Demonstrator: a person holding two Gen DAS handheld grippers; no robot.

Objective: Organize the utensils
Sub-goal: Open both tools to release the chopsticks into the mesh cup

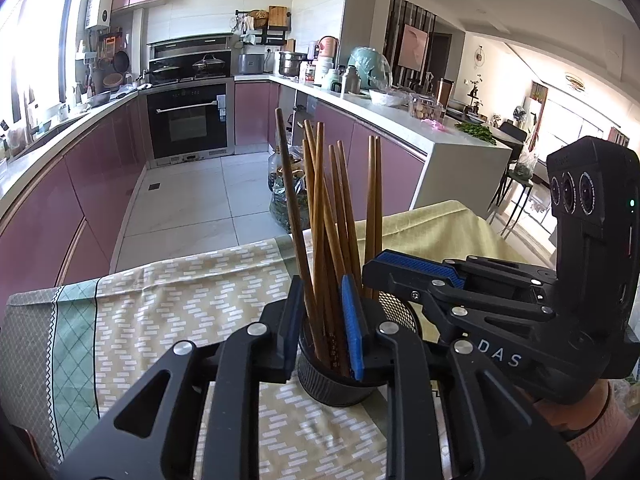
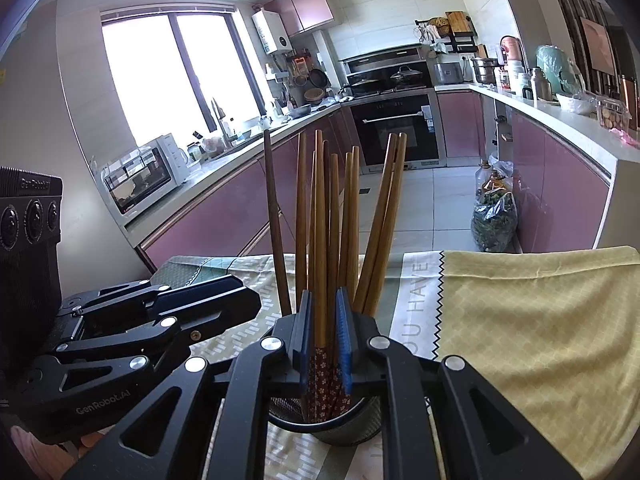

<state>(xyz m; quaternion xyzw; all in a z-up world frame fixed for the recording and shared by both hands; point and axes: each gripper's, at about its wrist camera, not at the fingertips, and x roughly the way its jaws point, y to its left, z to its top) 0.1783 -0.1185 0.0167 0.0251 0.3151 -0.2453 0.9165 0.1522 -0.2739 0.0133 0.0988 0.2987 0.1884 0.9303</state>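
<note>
Several brown wooden chopsticks (image 1: 318, 208) (image 2: 320, 220) stand upright in a black mesh holder (image 1: 332, 384) (image 2: 356, 420) on a patterned tablecloth (image 1: 180, 300) (image 2: 520, 320). My left gripper (image 1: 322, 292) reaches in from the near side, just above the holder's rim. Its blue pads (image 1: 354, 320) stand on either side of a few chopsticks and do not press them. My right gripper (image 2: 323, 296) straddles two flower-patterned chopsticks the same way, with slim gaps at the pads (image 2: 343, 332). Each gripper shows beside the holder in the other's view: right gripper (image 1: 374, 280), left gripper (image 2: 246, 300).
The table's far edge (image 2: 400, 256) drops to a tiled kitchen floor (image 1: 192, 200). A bag of greens (image 2: 494, 220) sits on the floor by pink cabinets. Counters, an oven (image 1: 188, 120) and a white toaster oven (image 2: 144, 172) lie well beyond. A hand and sleeve (image 1: 592, 428) hold the right gripper.
</note>
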